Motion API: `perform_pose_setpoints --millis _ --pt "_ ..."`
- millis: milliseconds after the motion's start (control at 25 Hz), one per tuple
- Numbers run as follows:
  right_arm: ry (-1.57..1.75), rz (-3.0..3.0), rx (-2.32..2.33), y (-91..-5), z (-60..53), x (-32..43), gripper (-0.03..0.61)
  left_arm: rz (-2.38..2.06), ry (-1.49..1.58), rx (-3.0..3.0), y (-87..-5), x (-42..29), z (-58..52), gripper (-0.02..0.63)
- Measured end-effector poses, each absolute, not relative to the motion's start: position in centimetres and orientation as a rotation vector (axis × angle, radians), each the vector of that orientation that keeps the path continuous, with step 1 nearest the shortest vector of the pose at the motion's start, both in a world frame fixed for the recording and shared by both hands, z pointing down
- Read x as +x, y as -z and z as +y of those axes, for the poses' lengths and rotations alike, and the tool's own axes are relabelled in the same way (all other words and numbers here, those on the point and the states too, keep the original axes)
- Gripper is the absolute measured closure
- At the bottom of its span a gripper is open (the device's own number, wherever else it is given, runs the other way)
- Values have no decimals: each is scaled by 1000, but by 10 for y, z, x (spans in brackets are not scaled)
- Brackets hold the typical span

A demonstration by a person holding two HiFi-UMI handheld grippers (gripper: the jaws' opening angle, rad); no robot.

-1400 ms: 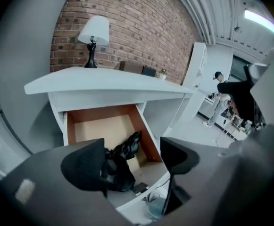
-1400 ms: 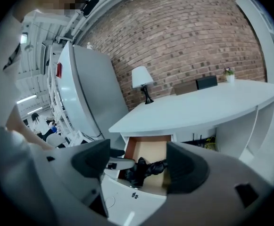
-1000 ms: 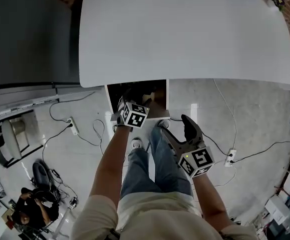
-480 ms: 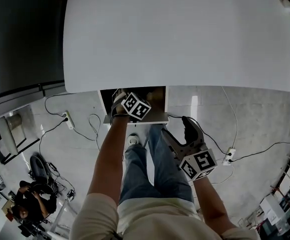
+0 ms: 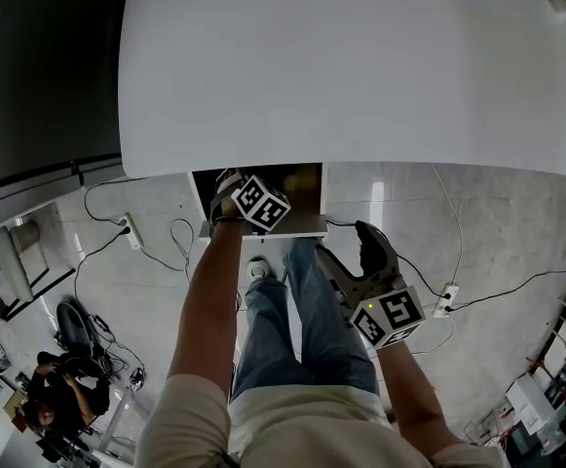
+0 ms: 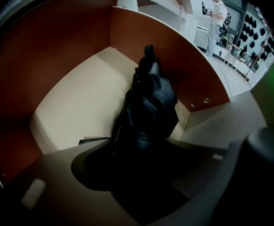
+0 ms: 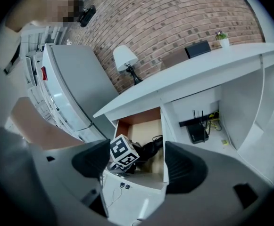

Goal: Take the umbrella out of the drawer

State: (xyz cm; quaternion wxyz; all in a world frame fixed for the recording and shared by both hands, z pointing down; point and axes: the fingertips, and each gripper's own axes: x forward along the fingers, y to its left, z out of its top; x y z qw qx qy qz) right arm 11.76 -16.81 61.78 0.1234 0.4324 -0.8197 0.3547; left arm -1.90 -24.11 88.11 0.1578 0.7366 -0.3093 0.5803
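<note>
Reaching steeply down into the open drawer [image 6: 75,102] under the white desk [image 5: 360,66], the left gripper [image 5: 236,191] has its jaws closing round the black folded umbrella [image 6: 148,112]. The umbrella lies inside the drawer on its pale floor, close along the brown right-hand wall, with its narrow end pointing away toward the drawer's back. Its bulk fills the gap between the jaws, but it is so dark there that I cannot say whether the pads press on the fabric yet. The right gripper [image 5: 349,259] hangs near the person's knee, just in front of the drawer, its jaws spread apart with nothing between them. A router [image 7: 196,132] sits under the desk to the drawer's right.
</note>
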Motion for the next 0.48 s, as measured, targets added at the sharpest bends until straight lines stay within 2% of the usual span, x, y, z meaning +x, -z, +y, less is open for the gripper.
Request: perform_pose_setpoints --millis 480 --pt "-927 -2416 1357 -564 -121 98 232 -957 -1444 2346 -782 -4 -214 341"
